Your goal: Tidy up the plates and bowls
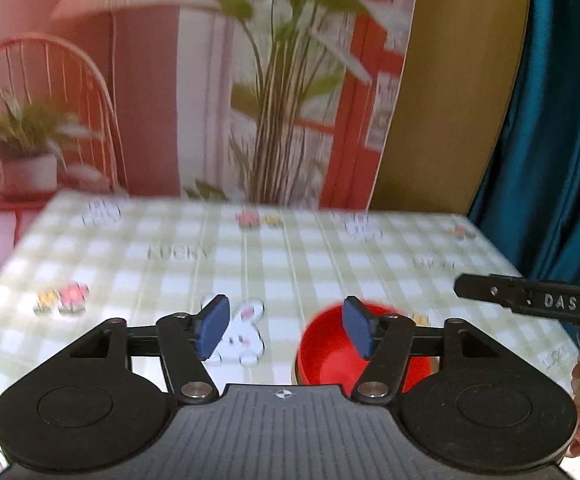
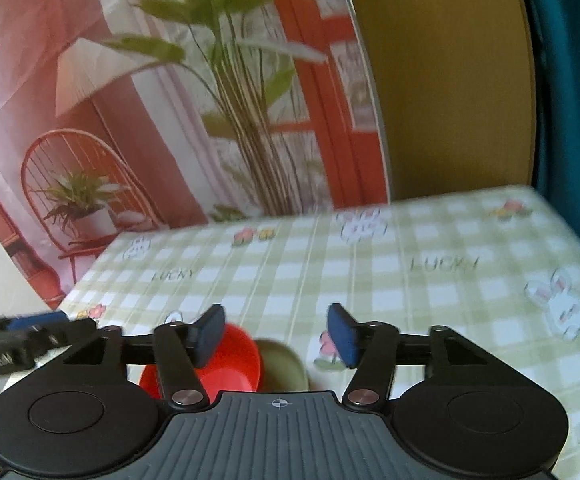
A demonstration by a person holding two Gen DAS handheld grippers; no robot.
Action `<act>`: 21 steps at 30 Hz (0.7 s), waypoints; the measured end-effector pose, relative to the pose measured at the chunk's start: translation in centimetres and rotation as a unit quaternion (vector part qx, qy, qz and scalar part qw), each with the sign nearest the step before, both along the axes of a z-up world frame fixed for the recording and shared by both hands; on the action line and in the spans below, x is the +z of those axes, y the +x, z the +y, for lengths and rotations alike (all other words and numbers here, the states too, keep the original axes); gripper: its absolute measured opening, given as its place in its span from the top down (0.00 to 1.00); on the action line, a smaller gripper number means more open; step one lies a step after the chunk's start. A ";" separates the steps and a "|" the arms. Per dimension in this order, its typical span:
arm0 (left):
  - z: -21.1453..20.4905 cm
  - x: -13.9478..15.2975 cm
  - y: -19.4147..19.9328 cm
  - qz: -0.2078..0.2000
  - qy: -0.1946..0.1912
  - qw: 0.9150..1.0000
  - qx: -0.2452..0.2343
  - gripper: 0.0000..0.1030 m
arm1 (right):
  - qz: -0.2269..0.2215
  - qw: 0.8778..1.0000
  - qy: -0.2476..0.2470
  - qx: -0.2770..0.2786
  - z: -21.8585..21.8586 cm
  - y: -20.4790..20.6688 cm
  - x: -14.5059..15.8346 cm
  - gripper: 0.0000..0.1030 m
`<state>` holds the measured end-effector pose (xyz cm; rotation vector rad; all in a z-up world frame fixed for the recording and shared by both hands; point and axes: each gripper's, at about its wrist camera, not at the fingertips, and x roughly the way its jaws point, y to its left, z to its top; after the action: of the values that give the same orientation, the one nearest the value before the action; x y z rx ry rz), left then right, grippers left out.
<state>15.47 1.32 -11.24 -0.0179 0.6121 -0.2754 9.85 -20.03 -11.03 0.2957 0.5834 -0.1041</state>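
Note:
A red bowl (image 1: 330, 356) sits on the checked tablecloth, low and right of centre in the left wrist view, partly behind my left gripper's right finger. In the right wrist view the red bowl (image 2: 234, 364) sits on or against an olive-green dish (image 2: 286, 368), low and left of centre. My left gripper (image 1: 286, 330) is open and empty above the table, the bowl just to its right. My right gripper (image 2: 276, 334) is open and empty above the two dishes. The right gripper's finger (image 1: 530, 300) shows at the right edge of the left wrist view.
The table (image 2: 430, 300) carries a green-and-white checked cloth with rabbit and flower prints. A printed backdrop (image 1: 170, 100) with plants and a chair stands behind its far edge. A teal curtain (image 1: 562, 120) hangs at the right. The left gripper (image 2: 18, 340) shows at left.

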 end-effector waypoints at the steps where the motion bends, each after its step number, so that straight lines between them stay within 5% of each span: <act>1: 0.1 0.6 0.0 -0.006 -0.002 1.000 0.000 0.31 | -0.005 1.000 -0.005 0.001 0.0 -0.2 0.6 0.36; 9: 0.7 6.3 -1.1 -0.072 -0.002 0.997 0.016 0.18 | -0.058 0.998 -0.031 0.013 0.0 -1.9 6.4 0.00; 18: -1.1 10.7 -4.1 -0.130 0.111 0.982 0.083 0.17 | -0.080 0.995 -0.056 0.009 1.2 -4.2 10.4 0.00; 21: -1.3 11.6 -5.4 -0.145 0.107 0.980 0.079 0.17 | -0.081 0.994 -0.067 0.003 1.7 -5.0 11.0 0.00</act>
<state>10.08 0.05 0.32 0.1775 0.3445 -0.0544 4.88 -18.28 -0.05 0.1700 0.4138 -0.1109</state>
